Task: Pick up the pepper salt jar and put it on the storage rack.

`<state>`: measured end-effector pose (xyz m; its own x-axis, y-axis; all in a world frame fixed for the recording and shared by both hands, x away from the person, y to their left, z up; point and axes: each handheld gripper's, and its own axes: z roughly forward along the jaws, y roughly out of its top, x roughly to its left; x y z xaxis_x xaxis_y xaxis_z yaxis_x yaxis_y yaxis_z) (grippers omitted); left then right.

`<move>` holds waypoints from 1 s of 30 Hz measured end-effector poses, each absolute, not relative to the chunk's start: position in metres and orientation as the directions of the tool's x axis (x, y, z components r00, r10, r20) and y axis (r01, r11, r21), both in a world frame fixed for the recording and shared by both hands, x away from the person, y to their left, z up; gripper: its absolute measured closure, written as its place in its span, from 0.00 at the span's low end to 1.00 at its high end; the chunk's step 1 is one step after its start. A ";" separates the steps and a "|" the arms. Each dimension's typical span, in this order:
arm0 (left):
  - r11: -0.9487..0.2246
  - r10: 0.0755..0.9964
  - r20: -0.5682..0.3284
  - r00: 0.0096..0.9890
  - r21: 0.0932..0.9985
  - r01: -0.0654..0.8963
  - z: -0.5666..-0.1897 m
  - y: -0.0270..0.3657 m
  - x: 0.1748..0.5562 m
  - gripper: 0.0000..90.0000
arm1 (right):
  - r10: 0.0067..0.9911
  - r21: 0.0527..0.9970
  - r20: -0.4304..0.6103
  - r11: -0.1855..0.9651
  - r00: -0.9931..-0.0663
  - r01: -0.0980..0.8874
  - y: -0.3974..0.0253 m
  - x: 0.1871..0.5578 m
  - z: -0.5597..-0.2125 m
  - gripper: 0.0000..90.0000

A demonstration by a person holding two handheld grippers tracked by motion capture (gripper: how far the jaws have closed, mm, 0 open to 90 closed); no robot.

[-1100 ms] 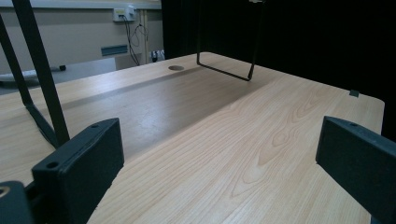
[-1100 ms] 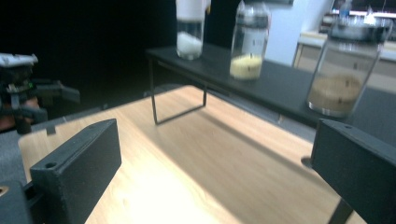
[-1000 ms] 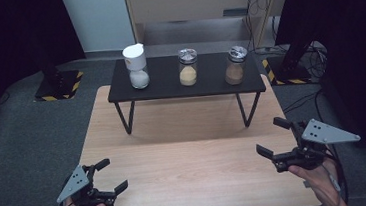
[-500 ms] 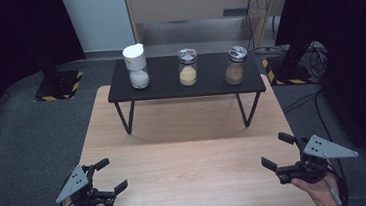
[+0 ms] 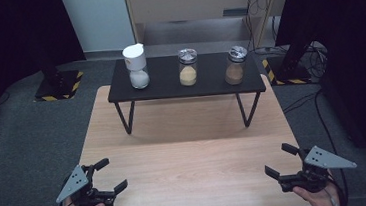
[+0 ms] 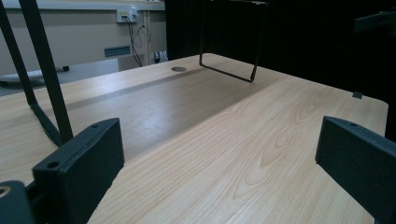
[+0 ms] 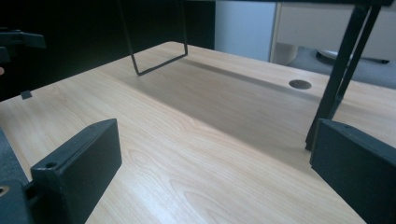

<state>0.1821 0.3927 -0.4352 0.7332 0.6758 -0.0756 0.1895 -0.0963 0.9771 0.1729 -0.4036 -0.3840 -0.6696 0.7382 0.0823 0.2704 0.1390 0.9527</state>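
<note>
A black raised shelf (image 5: 170, 90) stands at the far end of the wooden table (image 5: 185, 153). On it are a white-lidded jar of white powder (image 5: 136, 67), a jar of yellow powder (image 5: 188, 67) and a jar of brown powder (image 5: 234, 66). My left gripper (image 5: 111, 175) rests open at the table's near left corner, nothing between its jaws. My right gripper (image 5: 280, 160) is open at the near right corner, also holding nothing. In the left gripper view the left gripper (image 6: 224, 163) looks across bare wood toward the shelf's legs (image 6: 46, 74). The right gripper (image 7: 215, 168) faces another shelf leg (image 7: 338, 79).
Grey carpet surrounds the table. Dark curtains hang at both sides. Black stands with yellow-striped bases sit at the back left (image 5: 59, 86) and back right (image 5: 288, 68). A round cable hole (image 7: 299, 84) is in the tabletop under the shelf.
My right gripper has drawn back toward the near edge of the table and slightly outward. The left gripper has stayed in place.
</note>
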 end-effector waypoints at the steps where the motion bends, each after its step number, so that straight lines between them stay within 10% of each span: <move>1: -0.096 0.676 -0.076 0.733 0.977 0.190 -0.435 0.393 0.182 0.00 | 0.739 0.952 0.089 0.134 -0.667 0.276 -0.405 0.172 -0.387 0.03; 30: -0.096 0.674 -0.076 0.735 0.977 0.189 -0.436 0.393 0.183 0.00 | 0.766 0.946 0.111 0.114 -0.633 0.304 -0.411 0.170 -0.409 0.03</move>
<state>0.1825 0.3927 -0.4355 0.7352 0.6736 -0.0761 0.1891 -0.0960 0.9772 0.1704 -0.4108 -0.4089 -0.6329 0.7662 0.1111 0.3038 0.1138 0.9459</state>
